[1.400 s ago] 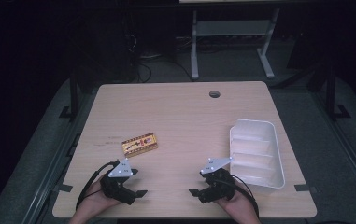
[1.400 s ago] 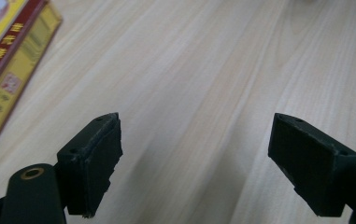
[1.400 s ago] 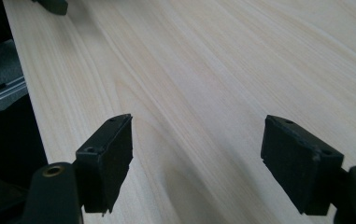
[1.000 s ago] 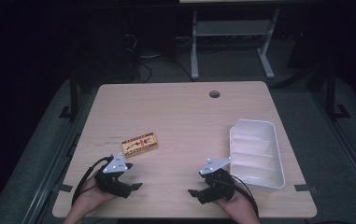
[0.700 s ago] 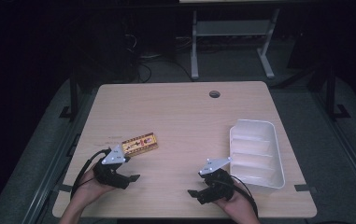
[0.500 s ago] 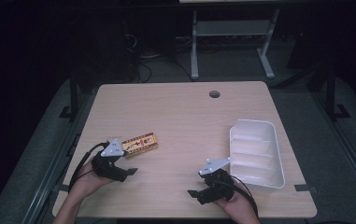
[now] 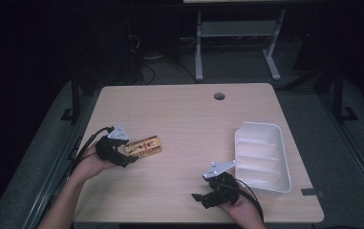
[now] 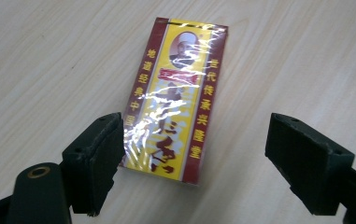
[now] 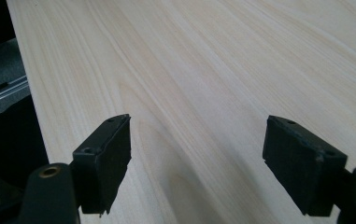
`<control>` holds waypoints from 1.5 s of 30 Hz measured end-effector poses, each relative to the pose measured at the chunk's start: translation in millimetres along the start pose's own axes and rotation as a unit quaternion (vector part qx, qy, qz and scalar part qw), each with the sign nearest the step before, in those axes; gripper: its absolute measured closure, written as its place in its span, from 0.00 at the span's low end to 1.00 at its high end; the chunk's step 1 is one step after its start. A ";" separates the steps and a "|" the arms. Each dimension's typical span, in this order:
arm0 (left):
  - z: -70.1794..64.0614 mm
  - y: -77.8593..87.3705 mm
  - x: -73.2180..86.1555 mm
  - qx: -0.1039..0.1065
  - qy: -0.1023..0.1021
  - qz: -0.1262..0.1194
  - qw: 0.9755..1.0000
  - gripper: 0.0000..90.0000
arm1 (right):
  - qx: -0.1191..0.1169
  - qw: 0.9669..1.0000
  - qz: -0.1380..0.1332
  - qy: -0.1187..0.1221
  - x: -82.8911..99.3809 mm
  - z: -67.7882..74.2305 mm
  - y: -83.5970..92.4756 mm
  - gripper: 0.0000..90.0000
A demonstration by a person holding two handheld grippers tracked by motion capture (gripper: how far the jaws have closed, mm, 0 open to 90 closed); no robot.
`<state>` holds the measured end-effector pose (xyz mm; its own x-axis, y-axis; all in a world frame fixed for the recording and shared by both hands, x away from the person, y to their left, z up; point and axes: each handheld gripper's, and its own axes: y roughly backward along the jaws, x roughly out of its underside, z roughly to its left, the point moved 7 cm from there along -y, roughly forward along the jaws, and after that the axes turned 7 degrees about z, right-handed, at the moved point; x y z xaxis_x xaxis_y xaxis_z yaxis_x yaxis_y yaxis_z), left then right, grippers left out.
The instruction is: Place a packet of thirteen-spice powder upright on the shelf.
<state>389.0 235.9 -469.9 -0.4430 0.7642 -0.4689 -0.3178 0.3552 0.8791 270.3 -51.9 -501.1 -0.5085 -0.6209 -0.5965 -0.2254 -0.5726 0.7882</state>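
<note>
Near the left edge of the worktop, in the high view, a flat yellow-and-red packet lies with its long axis running roughly left to right, tilted a little. The left gripper sits at the packet's left end, touching or just short of it, held by the person's left hand. The right gripper rests near the front edge, well apart from the packet, beside a white divided tray that stands at the right edge. The left hand is plainly the nearer one.

From the left gripper view, the jaws stand wide apart and hold nothing. The packet lies flat, wrapped in shiny film, its long axis pointing away from the left gripper. Its near end reaches in between the jaws, closer to the left one, which looks to overlap its corner. A grasp would, I judge, call for closing across the short width after sliding slightly sideways to centre it.

Along the right gripper view, the right gripper also stands spread and empty over bare wood.
</note>
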 end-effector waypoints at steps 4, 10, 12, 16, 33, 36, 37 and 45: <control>7.3 -7.5 -4.9 0.002 -0.003 0.021 1.000 0.21 | -0.001 1.000 0.001 0.002 0.0 0.7 -0.6 0.26; 15.5 -20.0 -6.1 0.009 0.000 0.048 0.999 0.20 | -0.006 1.000 0.003 0.004 0.2 2.4 -1.0 0.27; 17.0 -25.6 -4.2 0.008 -0.003 0.063 0.998 0.19 | -0.007 1.000 0.005 0.005 0.3 3.2 -1.3 0.27; 18.8 -34.3 -3.1 0.007 -0.002 0.076 0.997 0.19 | -0.009 1.000 0.006 0.006 0.1 4.0 -1.8 0.27; 17.2 -42.6 1.8 0.030 0.001 0.092 0.995 0.35 | -0.009 1.000 0.003 0.009 -1.1 6.2 -1.8 0.27; 15.7 -40.5 3.2 0.034 0.007 0.093 0.995 0.36 | -0.010 1.000 0.006 0.010 -1.3 7.6 -3.2 0.27; 15.7 -40.5 3.2 0.034 0.007 0.093 0.995 0.36 | -0.010 1.000 0.006 0.010 -1.3 7.6 -3.2 0.27; 13.0 -30.9 2.9 0.022 0.005 0.083 0.996 0.36 | -0.008 1.000 0.001 0.005 -2.6 7.1 -3.0 0.27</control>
<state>408.4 234.2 -497.3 -0.4943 0.8092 -0.3176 -0.2032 0.2476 0.9473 266.4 -44.7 -500.9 -0.5000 -0.6278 -0.5966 -0.2106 -0.5801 0.7869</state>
